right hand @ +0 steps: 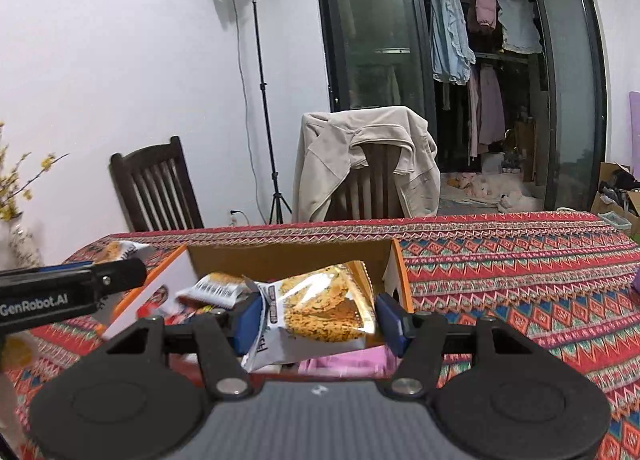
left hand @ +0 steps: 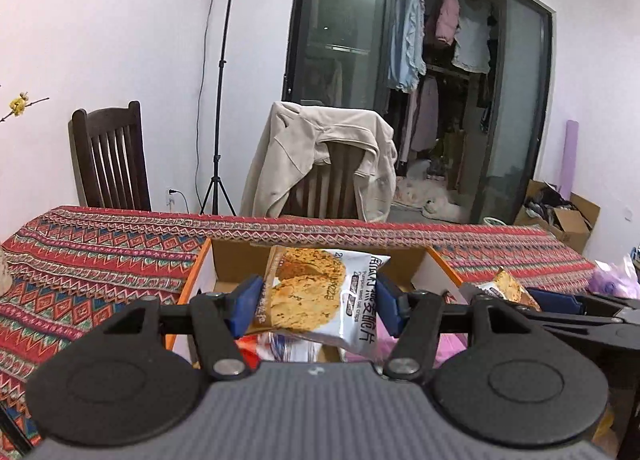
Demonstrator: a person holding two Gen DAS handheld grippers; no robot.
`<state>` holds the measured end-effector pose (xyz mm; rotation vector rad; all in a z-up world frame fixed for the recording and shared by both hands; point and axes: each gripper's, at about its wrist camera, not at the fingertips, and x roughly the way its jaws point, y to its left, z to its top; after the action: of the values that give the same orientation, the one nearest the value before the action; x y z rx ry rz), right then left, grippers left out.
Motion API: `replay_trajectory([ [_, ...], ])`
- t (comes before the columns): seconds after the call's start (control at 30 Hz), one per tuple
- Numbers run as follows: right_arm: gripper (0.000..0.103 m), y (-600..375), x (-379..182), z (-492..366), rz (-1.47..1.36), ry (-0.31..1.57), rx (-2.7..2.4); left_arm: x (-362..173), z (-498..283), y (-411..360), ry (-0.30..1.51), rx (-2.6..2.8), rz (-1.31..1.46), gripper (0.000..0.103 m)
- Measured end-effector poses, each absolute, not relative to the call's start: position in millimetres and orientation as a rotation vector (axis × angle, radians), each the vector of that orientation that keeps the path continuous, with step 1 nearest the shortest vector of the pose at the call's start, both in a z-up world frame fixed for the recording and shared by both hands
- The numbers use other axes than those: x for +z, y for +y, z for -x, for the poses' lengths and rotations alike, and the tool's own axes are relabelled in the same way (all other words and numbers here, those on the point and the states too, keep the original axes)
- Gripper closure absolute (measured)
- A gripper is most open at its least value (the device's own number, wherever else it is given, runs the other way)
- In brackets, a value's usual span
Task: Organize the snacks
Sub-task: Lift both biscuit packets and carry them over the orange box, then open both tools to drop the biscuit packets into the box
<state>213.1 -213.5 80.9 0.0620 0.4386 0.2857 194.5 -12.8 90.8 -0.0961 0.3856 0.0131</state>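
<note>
My left gripper (left hand: 318, 304) is shut on a white and orange oat crisp packet (left hand: 316, 300), held over the open cardboard box (left hand: 236, 264) with orange edges. My right gripper (right hand: 320, 320) is shut on a second, like crisp packet (right hand: 320, 316), also over the box (right hand: 288, 256). The right gripper shows at the right of the left wrist view (left hand: 520, 296) with its packet (left hand: 508, 288). The left gripper's arm shows at the left of the right wrist view (right hand: 72, 284) with its packet (right hand: 118, 252). Another packet (right hand: 218, 288) and pink wrappers (right hand: 344, 364) lie in the box.
The box stands on a table with a red patterned cloth (left hand: 80, 256). Behind the table are a dark wooden chair (left hand: 110, 155), a chair with a beige jacket (left hand: 328, 155) and a lamp stand (left hand: 218, 139). A purple bag (left hand: 616, 280) lies at the right.
</note>
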Motion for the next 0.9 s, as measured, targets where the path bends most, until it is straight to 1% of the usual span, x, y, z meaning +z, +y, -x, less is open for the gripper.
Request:
replay_trajectory([
  [0.17,0.043,-209,75,-255,-0.076,0.446,0.27,82,-231,-7,0.397,0.027,0.145,0.042],
  [0.27,0.043,-208,62,-273,-0.078,0.462,0.253,66,-249,-7,0.414,0.046,0.143,0.042],
  [0.4,0.043,-208,40,-289,-0.088,0.494,0.255,42,-266,0,0.458,0.061,0.142,0.042],
  [0.53,0.043,-209,29,-295,-0.091,0.51,0.264,32,-274,5,0.471,0.075,0.128,0.042],
  [0.57,0.043,-209,27,-296,-0.09,0.513,0.268,30,-275,5,0.473,0.076,0.124,0.039],
  [0.6,0.04,-209,25,-296,-0.087,0.516,0.272,29,-276,6,0.48,0.078,0.122,0.037],
  [0.67,0.033,-207,22,-297,-0.077,0.529,0.269,27,-276,7,0.482,0.077,0.133,0.025],
  [0.7,0.027,-207,21,-297,-0.077,0.532,0.27,26,-274,5,0.478,0.079,0.132,0.024],
  [0.73,0.019,-207,20,-297,-0.079,0.533,0.27,27,-273,4,0.47,0.088,0.127,0.017],
  [0.77,0.016,-207,20,-297,-0.084,0.529,0.269,27,-271,4,0.462,0.101,0.125,0.002],
  [0.8,0.011,-207,22,-295,-0.086,0.524,0.267,27,-270,5,0.448,0.118,0.131,0.0],
  [0.9,0.003,-209,23,-294,-0.101,0.519,0.289,24,-270,8,0.447,0.146,0.134,0.0],
])
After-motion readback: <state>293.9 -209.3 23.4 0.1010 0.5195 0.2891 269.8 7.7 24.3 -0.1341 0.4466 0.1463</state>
